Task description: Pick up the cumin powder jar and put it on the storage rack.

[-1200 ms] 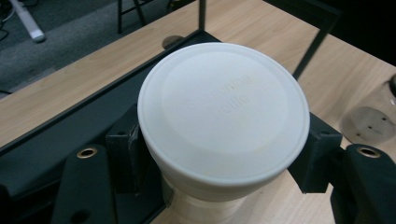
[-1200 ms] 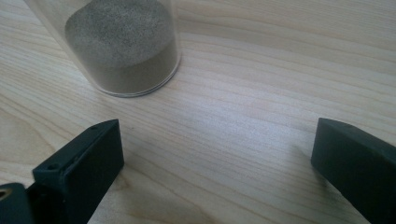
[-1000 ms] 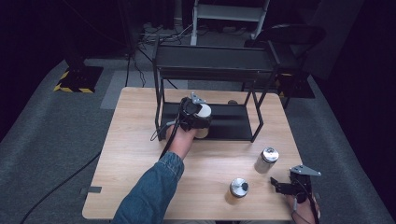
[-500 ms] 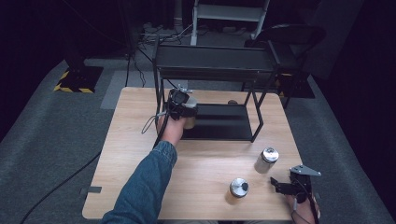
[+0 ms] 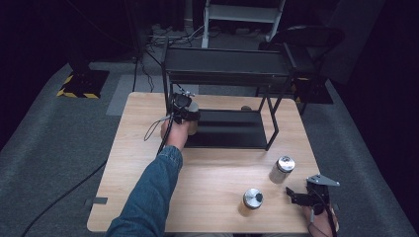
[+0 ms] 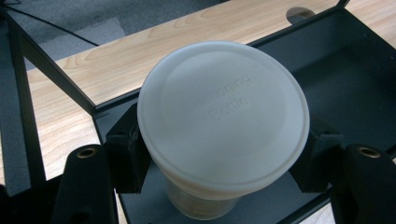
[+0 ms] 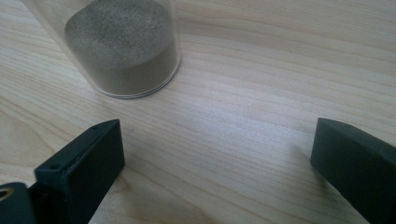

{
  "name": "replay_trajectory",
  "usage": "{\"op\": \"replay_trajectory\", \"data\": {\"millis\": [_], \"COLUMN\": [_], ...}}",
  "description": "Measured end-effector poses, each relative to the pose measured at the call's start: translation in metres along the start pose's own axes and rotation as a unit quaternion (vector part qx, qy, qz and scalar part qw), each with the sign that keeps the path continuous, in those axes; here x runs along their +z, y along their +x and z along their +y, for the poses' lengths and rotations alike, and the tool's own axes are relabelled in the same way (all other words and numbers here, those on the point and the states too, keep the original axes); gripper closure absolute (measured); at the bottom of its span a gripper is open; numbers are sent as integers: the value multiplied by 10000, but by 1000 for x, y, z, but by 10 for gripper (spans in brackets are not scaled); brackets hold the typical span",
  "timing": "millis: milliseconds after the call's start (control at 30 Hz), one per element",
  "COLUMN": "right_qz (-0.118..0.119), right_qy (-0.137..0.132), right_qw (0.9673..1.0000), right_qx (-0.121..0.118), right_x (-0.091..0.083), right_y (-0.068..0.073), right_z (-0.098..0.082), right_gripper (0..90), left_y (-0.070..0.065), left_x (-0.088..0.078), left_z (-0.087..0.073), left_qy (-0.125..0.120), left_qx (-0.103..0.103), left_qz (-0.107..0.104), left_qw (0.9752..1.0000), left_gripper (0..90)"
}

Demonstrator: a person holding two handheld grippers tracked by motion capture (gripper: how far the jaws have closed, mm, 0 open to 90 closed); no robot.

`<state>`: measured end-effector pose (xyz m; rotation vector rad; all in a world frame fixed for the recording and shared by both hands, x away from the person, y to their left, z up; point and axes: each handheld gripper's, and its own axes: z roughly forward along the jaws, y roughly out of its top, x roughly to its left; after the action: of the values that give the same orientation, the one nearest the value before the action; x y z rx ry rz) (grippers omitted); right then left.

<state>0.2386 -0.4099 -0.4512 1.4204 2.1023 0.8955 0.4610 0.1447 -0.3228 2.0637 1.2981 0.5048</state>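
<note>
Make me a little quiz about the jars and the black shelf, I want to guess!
1. True or false: the left gripper holds a white-lidded jar.
2. How many metal-lidded jars stand on the table?
3. The right gripper is: A open, B shut on a jar.

Key: 1 true, both pads press its sides above the black shelf. 2 two. 3 A; a jar of brown powder stands beyond its jaws.

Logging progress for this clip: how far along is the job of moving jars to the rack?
Nothing looks placed yet. In hand: the left tongs grip a white-lidded jar over the black rack's lower shelf. Left: two metal-lidded jars stand on the table, near the open right tongs.
</note>
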Motion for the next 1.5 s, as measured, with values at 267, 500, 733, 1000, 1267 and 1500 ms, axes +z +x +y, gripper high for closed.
{"op": "replay_trajectory", "data": {"millis": [267,500,733,1000,1267,1500], "right_qz": [-3,-3,-6,-12,-10,-9], "right_qy": [0,1,3,5,4,3], "right_qw": [10000,10000,10000,10000,10000,10000], "right_qx": [2,2,3,6,3,2], "right_x": [0,0,0,0,1,1], "right_y": [0,0,0,1,1,0], "right_z": [0,0,0,0,1,1], "right_gripper": [27,28,28,28,27,28], "left_y": [-5,-6,-12,-16,-16,-17], "left_x": [5,8,6,-16,-52,-87], "left_z": [-2,-7,-7,-11,-19,-38], "left_qy": [121,57,41,-254,-333,-530], "left_qx": [7,-163,-143,-196,-221,-92], "left_qz": [138,105,237,278,282,287], "left_qw": [9998,9998,9996,9991,9988,9981], "left_gripper": [333,332,296,133,73,59]}}
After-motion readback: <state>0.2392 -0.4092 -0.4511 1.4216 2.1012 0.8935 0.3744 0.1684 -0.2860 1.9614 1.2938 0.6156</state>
